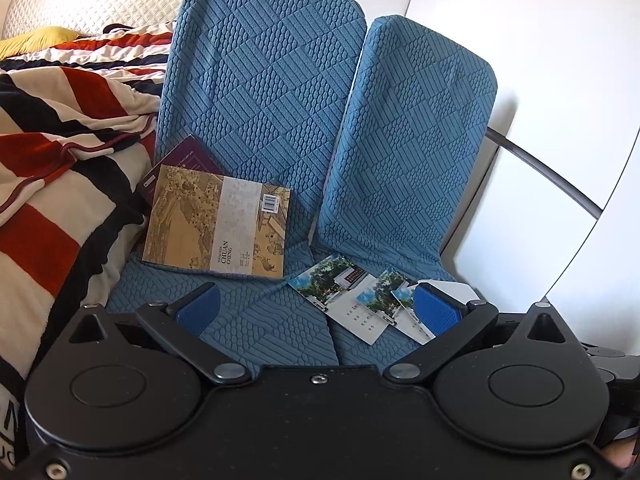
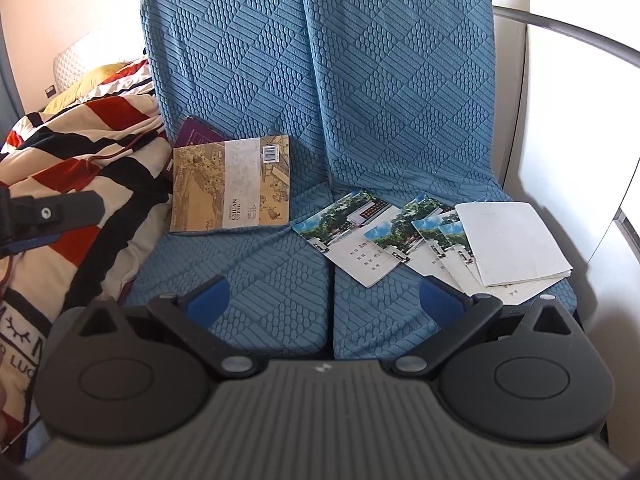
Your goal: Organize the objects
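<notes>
Both spread wide and empty: left gripper [image 1: 316, 308], right gripper [image 2: 324, 300]. Booklets [image 2: 424, 236] fanned at right of centre on the blue seat [image 2: 256, 292]; book [image 2: 232, 188] at centre left. Best to slide booklets together before pinching the stack's near edge.

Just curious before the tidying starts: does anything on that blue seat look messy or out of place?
Yes. The booklets lie fanned and overlapping on the right seat cushion, with a white sheet on top. The yellow book sits crooked over a purple book. Nothing looks damaged.
</notes>
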Motion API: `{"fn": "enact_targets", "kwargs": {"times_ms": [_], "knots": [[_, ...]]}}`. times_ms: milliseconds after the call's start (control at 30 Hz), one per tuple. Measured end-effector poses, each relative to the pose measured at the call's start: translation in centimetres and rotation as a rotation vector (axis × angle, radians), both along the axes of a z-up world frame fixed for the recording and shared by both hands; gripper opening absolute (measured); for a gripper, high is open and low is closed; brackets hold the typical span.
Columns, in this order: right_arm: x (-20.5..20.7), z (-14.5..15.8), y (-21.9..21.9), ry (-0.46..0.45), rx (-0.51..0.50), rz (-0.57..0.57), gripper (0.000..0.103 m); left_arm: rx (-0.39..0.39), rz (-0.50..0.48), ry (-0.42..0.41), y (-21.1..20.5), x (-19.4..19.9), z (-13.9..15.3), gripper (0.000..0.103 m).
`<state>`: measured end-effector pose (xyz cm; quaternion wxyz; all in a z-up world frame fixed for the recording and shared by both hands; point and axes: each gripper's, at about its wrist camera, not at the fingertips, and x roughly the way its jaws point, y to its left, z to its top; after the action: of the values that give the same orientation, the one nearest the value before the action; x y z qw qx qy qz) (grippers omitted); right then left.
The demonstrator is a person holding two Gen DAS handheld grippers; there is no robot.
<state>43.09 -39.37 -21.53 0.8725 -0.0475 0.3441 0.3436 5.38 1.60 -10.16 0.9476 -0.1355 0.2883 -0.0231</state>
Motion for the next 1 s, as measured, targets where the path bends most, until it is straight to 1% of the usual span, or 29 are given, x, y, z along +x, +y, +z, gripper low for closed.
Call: {"fn": "enact_targets", "kwargs": {"times_ms": [200,367,567,667,1000], "knots": [[0.5,-1.0,1.2,0.023,-0.017,0.003,0.103,0.000,0.008,0.014,0.8,1.2,-0.7,0.103],[0.9,-1.4,1.8,0.025,-0.013,-0.010,0.103,-0.026,0.010,0.030,1.7,2.2,-1.5,0.103],[1.4,-2.1,2.8,0.040,-0.020,0.012,0.103,0.010,0.015,0.031,2.1,3.3,-2.2,0.103],[1.6,-2.2,3.5,0.045,-0.020,0.023,0.103,0.008,0.017,0.032,2.4,3.7,-2.5,0.103],[2.3,-3.5,5.0,0.018,-0.033,0.068,0.103,0.032,0.054,0.036,2.8,5.0,-4.7,0.103]]}}
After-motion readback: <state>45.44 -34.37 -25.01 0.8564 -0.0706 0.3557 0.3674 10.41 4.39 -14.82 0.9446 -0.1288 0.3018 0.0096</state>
